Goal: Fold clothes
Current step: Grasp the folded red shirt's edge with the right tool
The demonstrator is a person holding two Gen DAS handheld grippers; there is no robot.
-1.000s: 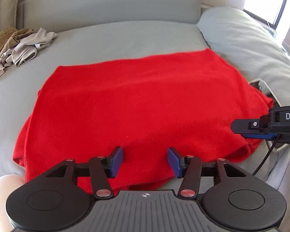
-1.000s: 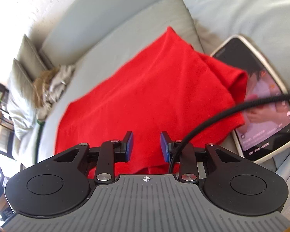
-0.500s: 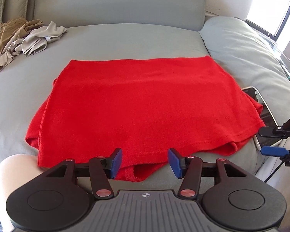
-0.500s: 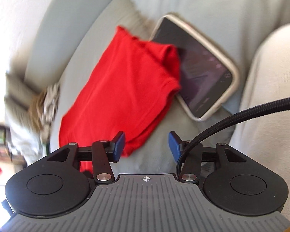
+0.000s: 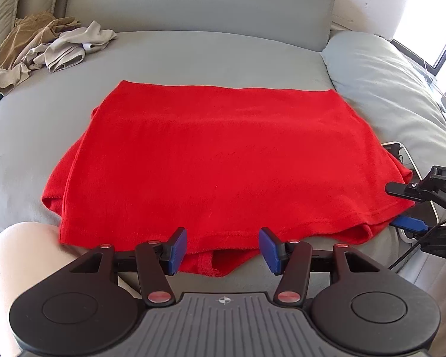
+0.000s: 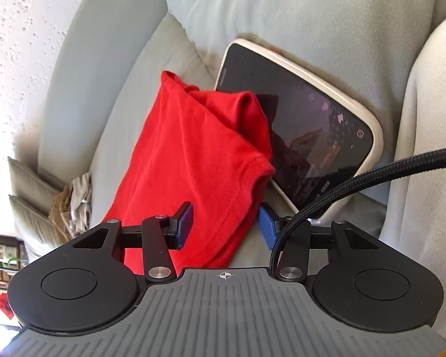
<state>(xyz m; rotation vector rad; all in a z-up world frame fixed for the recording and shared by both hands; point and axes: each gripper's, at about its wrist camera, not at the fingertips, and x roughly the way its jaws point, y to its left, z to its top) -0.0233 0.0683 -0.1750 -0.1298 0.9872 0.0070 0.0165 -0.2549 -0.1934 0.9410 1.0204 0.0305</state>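
A red garment (image 5: 217, 160) lies folded flat on the grey sofa seat (image 5: 193, 56), its near hem hanging slightly over the front edge. My left gripper (image 5: 223, 250) is open and empty, just in front of the near hem. My right gripper (image 6: 224, 223) is open, its jaws on either side of the garment's right corner (image 6: 199, 160) without closing on it. It also shows in the left wrist view (image 5: 407, 208) at the garment's right edge.
A phone (image 6: 300, 128) with a lit screen lies beside the garment's right edge, partly under it. A heap of beige and grey clothes (image 5: 47, 47) sits at the sofa's back left. A grey cushion (image 5: 386, 89) is on the right. A black cable (image 6: 356, 178) crosses the right view.
Both grippers have pulled back from the garment. The right gripper swung away, then came back to the garment's right corner with jaws wider. The garment lies flat.
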